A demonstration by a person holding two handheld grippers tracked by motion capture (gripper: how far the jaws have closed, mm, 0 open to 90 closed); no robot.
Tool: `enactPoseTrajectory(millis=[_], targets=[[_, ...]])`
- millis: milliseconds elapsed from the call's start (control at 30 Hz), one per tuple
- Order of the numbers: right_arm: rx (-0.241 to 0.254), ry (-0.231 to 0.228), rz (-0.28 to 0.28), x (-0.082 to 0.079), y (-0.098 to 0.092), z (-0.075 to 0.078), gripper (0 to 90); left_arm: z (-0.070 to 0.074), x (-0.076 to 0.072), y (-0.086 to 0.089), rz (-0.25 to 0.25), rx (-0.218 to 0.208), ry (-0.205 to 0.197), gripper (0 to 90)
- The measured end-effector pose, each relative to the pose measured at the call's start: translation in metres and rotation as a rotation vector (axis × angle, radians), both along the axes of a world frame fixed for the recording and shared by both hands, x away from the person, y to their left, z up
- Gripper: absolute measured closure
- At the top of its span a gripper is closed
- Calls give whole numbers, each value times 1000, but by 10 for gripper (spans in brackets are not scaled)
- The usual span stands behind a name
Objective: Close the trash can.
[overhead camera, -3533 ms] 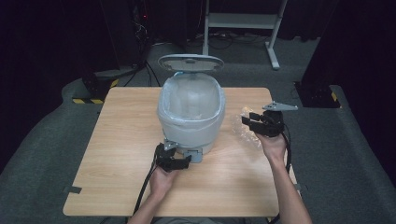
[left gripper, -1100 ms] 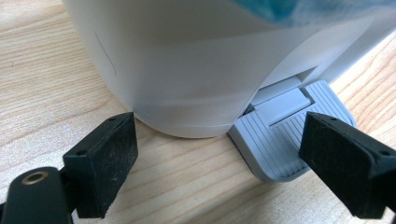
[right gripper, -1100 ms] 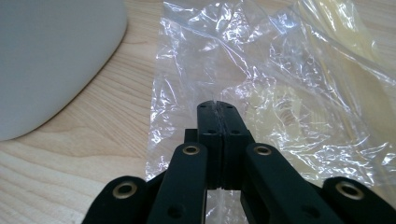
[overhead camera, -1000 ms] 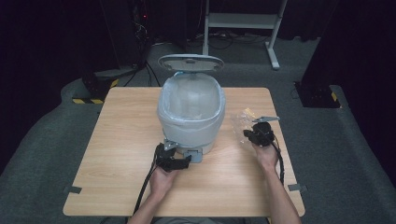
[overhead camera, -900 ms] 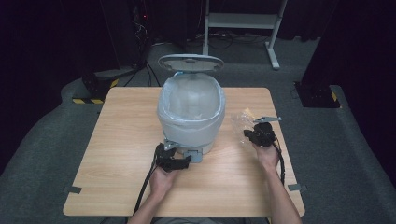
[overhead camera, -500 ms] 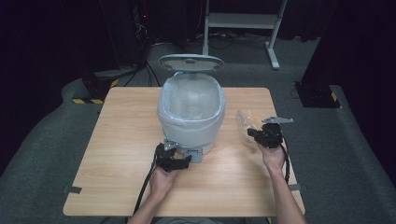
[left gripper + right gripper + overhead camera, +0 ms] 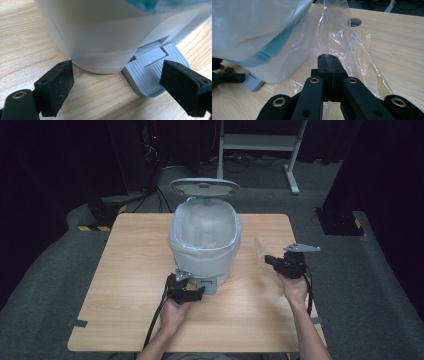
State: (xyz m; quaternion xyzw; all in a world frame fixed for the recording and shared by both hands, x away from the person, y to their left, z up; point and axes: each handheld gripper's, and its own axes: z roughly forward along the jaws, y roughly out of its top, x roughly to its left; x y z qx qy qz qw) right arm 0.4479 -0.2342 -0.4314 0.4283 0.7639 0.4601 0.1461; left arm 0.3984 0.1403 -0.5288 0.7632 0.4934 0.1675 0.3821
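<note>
Now the right gripper (image 7: 272, 260), clamped on the clear plastic bag (image 7: 332, 37), has lifted it off the table (image 7: 125, 285) at centre right of the high view, ready for the bin (image 7: 205, 240), while the left gripper (image 7: 187, 287) rests open astride the pedal (image 7: 152, 72).

The table (image 7: 125, 285) is pale wood with a fine grain and a matt, smooth top. The bin (image 7: 100, 35) ahead of the left gripper's (image 7: 117, 87) jaws looks like smooth, softly glossy white plastic; its pedal (image 7: 147, 75), by the right-hand jaw, is grey ribbed plastic. The jaw pads (image 7: 56, 87) are matt black and faintly rough. Between the right gripper's (image 7: 331, 61) closed jaws is a clear plastic bag (image 7: 332, 32), thin, crinkled and shiny. The bin's liner (image 7: 200, 227) is cloudy, translucent film.
</note>
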Motion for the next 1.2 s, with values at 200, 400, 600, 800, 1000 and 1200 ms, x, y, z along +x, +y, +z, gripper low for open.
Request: enactPoseTrajectory(millis=[200, 400, 600, 800, 1000, 1200], targets=[[24, -21, 10, -5, -1, 10, 899, 0, 0, 0, 0, 0, 0, 119], [37, -42, 25, -10, 1, 22, 898, 0, 0, 0, 0, 0, 0, 119], [37, -63, 38, -12, 4, 31, 899, 0, 0, 0, 0, 0, 0, 119], [40, -86, 49, -17, 6, 45, 899, 0, 0, 0, 0, 0, 0, 119], [47, -114, 65, -21, 7, 62, 900, 0, 0, 0, 0, -1, 0, 119], [49, -134, 88, -24, 11, 78, 900, 0, 0, 0, 0, -1, 0, 120]])
